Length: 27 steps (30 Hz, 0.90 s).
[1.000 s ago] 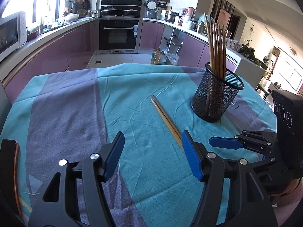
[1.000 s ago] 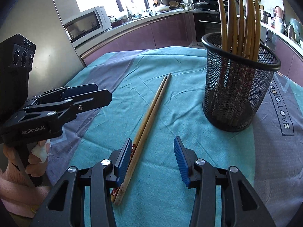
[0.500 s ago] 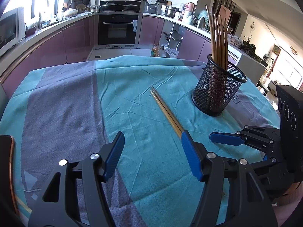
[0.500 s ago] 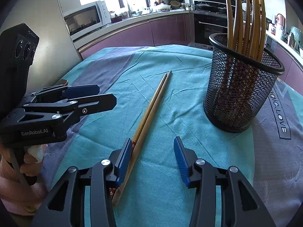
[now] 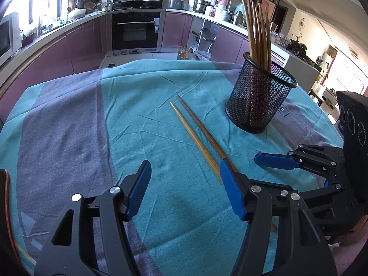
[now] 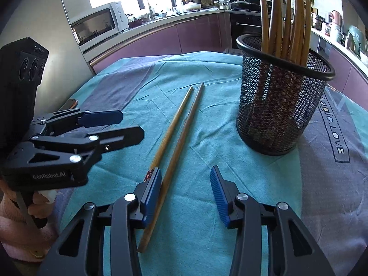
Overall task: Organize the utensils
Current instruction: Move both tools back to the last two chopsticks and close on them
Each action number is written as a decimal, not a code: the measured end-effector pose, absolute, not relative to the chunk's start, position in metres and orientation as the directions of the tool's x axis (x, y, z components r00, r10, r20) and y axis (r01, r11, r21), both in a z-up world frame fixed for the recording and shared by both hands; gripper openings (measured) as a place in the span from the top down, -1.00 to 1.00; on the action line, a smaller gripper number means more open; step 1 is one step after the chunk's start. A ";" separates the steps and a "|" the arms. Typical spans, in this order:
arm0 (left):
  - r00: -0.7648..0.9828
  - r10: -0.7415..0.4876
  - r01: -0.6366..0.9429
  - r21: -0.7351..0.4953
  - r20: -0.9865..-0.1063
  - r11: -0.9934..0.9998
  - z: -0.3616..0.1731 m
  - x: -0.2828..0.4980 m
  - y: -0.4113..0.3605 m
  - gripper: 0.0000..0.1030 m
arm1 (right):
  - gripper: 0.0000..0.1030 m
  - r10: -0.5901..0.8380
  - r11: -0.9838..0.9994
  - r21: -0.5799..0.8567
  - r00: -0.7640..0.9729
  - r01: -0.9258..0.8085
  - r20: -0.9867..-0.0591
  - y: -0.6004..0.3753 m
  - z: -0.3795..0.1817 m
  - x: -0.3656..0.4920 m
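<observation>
Two chopsticks lie beside mesh holder.

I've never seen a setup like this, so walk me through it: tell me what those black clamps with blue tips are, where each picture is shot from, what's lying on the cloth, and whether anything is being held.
There is no robot here. A person holds a hand-operated clamp in each hand, and each clamp carries a wide-angle camera looking forward along its two blue-padded fingers.

One picture is from the left gripper, with the other clamp showing at its right edge. The other picture is from the right gripper, where the left one and the hand gripping its handle appear on the left.

On the teal and grey tablecloth lie two loose chopsticks side by side. Beside them stands a black mesh holder, with more chopsticks upright in it.

Nothing is held. Both grippers are open; one chopstick's near end lies between the right one's fingers, ungripped.
</observation>
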<state>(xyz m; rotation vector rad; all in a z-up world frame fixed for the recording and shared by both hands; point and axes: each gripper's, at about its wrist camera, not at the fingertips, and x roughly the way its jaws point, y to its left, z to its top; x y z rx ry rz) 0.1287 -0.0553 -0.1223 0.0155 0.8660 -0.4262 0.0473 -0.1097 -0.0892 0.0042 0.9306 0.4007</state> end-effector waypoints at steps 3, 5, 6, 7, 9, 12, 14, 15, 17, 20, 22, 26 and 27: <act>0.551 -0.358 0.383 -0.152 -0.754 0.911 -0.127 0.131 -0.063 -0.16 | 0.19 0.344 0.924 0.183 0.523 -0.336 -0.780 -0.110 -0.089 0.049; 0.539 -0.362 0.394 -0.152 -0.761 0.906 -0.129 0.134 -0.069 -0.15 | 0.19 0.343 0.924 0.183 0.522 -0.335 -0.781 -0.111 -0.089 0.049; 0.536 -0.362 0.397 -0.151 -0.763 0.905 -0.130 0.135 -0.071 -0.14 | 0.19 0.343 0.925 0.184 0.522 -0.333 -0.781 -0.113 -0.088 0.049; 0.533 -0.364 0.402 -0.151 -0.764 0.903 -0.130 0.136 -0.073 -0.13 | 0.19 0.342 0.926 0.184 0.521 -0.331 -0.782 -0.114 -0.089 0.049; 0.523 -0.367 0.409 -0.151 -0.769 0.900 -0.132 0.138 -0.077 -0.10 | 0.19 0.344 0.925 0.187 0.519 -0.330 -0.783 -0.115 -0.088 0.050; 0.509 -0.361 0.414 -0.146 -0.781 0.899 -0.136 0.141 -0.083 -0.06 | 0.19 0.346 0.924 0.190 0.516 -0.332 -0.784 -0.116 -0.088 0.051; 0.508 -0.353 0.416 -0.135 -0.786 0.899 -0.138 0.141 -0.085 -0.03 | 0.19 0.350 0.923 0.195 0.512 -0.332 -0.784 -0.116 -0.088 0.051; 0.509 -0.349 0.417 -0.130 -0.787 0.900 -0.139 0.141 -0.085 -0.02 | 0.19 0.351 0.922 0.197 0.511 -0.332 -0.784 -0.117 -0.088 0.052; 0.509 -0.346 0.417 -0.125 -0.788 0.900 -0.139 0.142 -0.086 0.10 | 0.19 0.355 0.921 0.200 0.508 -0.333 -0.785 -0.117 -0.088 0.053; 0.505 -0.349 0.420 -0.129 -0.789 0.898 -0.139 0.144 -0.085 0.19 | 0.19 0.358 0.921 0.205 0.509 -0.332 -0.783 -0.116 -0.087 0.056; 0.502 -0.355 0.426 -0.132 -0.789 0.895 -0.139 0.144 -0.086 0.25 | 0.19 0.368 0.918 0.219 0.508 -0.330 -0.779 -0.116 -0.086 0.061; 0.494 -0.364 0.444 -0.132 -0.789 0.886 -0.138 0.144 -0.086 0.45 | 0.20 0.365 0.920 0.217 0.510 -0.327 -0.779 -0.112 -0.087 0.068; 0.493 -0.366 0.446 -0.132 -0.789 0.885 -0.138 0.144 -0.086 0.47 | 0.22 0.364 0.920 0.214 0.511 -0.328 -0.779 -0.110 -0.088 0.070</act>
